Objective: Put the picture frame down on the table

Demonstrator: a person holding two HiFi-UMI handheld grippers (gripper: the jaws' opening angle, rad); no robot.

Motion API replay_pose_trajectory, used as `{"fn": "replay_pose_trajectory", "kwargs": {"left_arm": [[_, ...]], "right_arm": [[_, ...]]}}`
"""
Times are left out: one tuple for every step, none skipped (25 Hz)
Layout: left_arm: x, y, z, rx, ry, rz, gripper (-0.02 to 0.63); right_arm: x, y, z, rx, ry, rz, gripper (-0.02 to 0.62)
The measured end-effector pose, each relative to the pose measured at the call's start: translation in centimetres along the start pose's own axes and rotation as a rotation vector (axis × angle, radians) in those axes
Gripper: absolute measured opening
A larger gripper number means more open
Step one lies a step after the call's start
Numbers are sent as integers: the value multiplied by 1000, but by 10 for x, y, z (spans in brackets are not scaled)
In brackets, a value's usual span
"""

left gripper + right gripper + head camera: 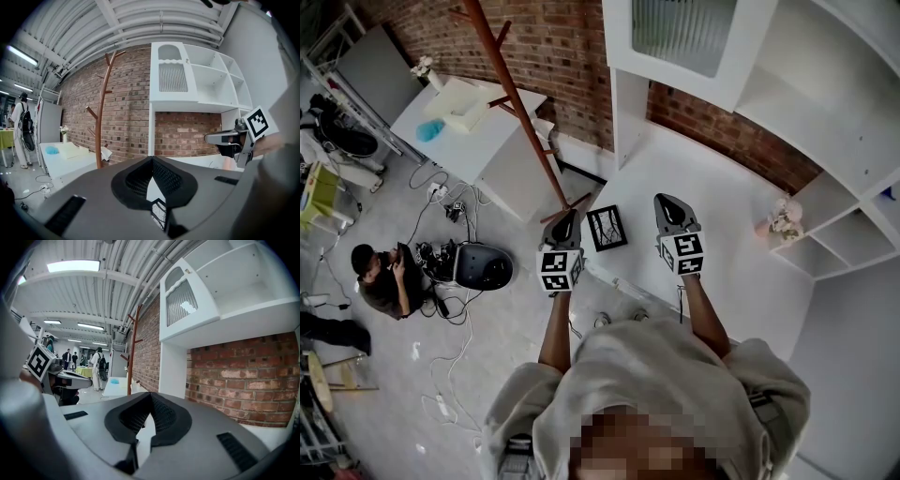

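Head view. Picture frame (607, 228), count one: dark narrow border round a pale print with a branching line drawing. It sits on the white worktop (712, 178) close to the left edge, towards the near-left corner, between the two grippers and touching neither. Whether it lies flat or leans on a back strut I cannot settle from this steep angle; it looks flat. Left gripper (569, 217) hangs just beside the frame, over the worktop's left edge. Right gripper (667, 203) hangs further in over the worktop. Grippers, count two. Also one wooden coat stand (514, 94) off the left edge and one small flower posy (784, 220) by the right edge.

Left gripper view. The jaws meet at their tips and hold nothing. Through the gap behind the tips a corner of the frame shows below on white worktop.

Right gripper view. Jaw tips together and empty, with only bare worktop in the gap.

Handling, judged. The frame is probably light and stiff, possibly glazed, so fragile at the face and smooth along the border. Take it across one side rail, pads on the border rather than the print, with light pressure. The task appears done.
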State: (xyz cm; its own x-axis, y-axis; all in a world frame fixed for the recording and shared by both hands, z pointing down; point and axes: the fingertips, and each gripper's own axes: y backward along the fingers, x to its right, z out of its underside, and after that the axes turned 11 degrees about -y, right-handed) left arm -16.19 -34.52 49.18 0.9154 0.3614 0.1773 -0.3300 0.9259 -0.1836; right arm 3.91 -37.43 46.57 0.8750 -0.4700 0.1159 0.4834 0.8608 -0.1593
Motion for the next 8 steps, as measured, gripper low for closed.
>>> {"fn": "replay_pose_trajectory", "kwargs": {"left_arm": [[0,-1,0,0,0,0,14],[0,-1,0,0,0,0,14],[0,-1,0,0,0,0,14],[0,-1,0,0,-1,0,14],[0,0,1,0,-1,-1,14],[0,0,1,1,-2,-1,14],[0,1,1,1,-2,-1,14],[0,1,1,1,-2,-1,14]], "right_arm": [[0,-1,0,-1,0,-1,25],[0,-1,0,-1,0,-2,25],[0,-1,1,-2,-1,-3,25],[0,-1,2,-4,-1,-3,25],[-1,-1,4,-7,-2,-4,25],[-1,-1,5,-11,-3,-5,25],[-1,-1,7,-15,-4,-5,25],[-2,0,8,-18,-5,-5,25]]}}
